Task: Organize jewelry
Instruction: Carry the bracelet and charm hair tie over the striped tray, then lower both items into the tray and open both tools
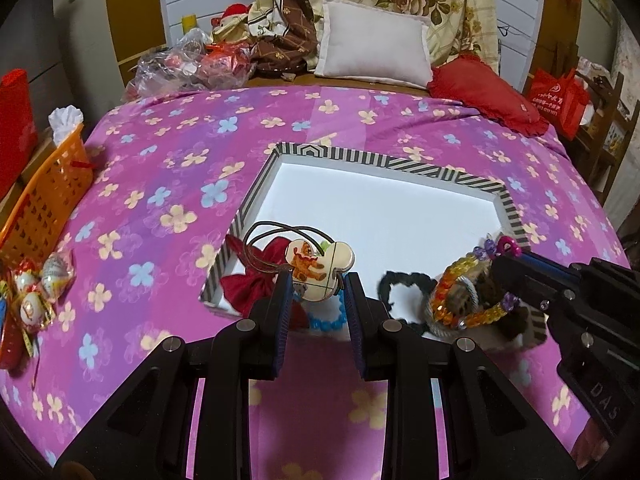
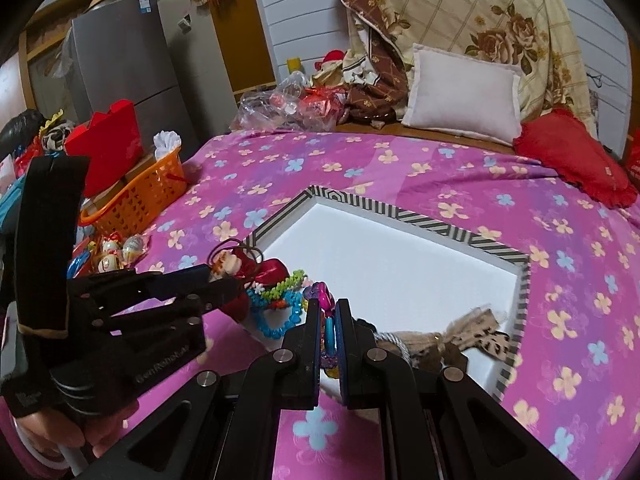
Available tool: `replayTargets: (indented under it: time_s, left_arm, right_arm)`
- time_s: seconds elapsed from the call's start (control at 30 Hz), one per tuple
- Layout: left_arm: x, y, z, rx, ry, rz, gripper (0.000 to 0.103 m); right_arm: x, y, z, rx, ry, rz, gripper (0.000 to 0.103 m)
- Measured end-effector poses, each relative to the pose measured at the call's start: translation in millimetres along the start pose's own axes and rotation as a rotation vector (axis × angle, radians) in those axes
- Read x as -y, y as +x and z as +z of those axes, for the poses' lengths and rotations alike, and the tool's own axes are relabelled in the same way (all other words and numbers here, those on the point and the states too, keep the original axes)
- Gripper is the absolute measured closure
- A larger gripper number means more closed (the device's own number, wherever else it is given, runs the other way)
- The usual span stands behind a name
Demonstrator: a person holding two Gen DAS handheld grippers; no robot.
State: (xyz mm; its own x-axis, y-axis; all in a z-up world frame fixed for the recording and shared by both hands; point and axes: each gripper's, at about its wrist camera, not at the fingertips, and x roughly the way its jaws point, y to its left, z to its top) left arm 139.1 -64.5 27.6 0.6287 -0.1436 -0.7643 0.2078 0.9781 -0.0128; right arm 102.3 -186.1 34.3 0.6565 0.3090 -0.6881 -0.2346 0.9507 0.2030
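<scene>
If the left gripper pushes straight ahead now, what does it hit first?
Probably the mouse-head pendant, already sitting between the left gripper fingertips. Past it lies the bare white floor of the striped-rim tray. Depth is uncertain.

Both views are lit by soft, even indoor light with strong, saturated colour on the pink flowered bedspread [image 1: 160,208]. The white inside of the striped-rimmed shallow box [image 1: 384,208] is blown out to a flat glare, with no detail. Shadows are faint and diffuse. Fisheye distortion bends the bed's edges, and black vignetting fills the corners. The black scrunchie [image 1: 400,292] looks slightly smeared, and the white rectangular pillow [image 2: 464,92] is soft.
</scene>
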Motion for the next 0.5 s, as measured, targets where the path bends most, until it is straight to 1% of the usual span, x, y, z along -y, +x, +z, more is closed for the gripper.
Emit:
replayTargets:
  time_s: [0.23, 0.5]
  left_arm:
    - [-2, 27, 6, -0.033, -0.009, 0.010, 0.078]
    - [-2, 60, 5, -0.084, -0.022, 0.023, 0.078]
  right_arm:
    - [12, 36, 2, -0.045, 0.043, 0.024, 0.097]
    - [43, 78, 0, -0.117, 0.090, -0.038, 0.097]
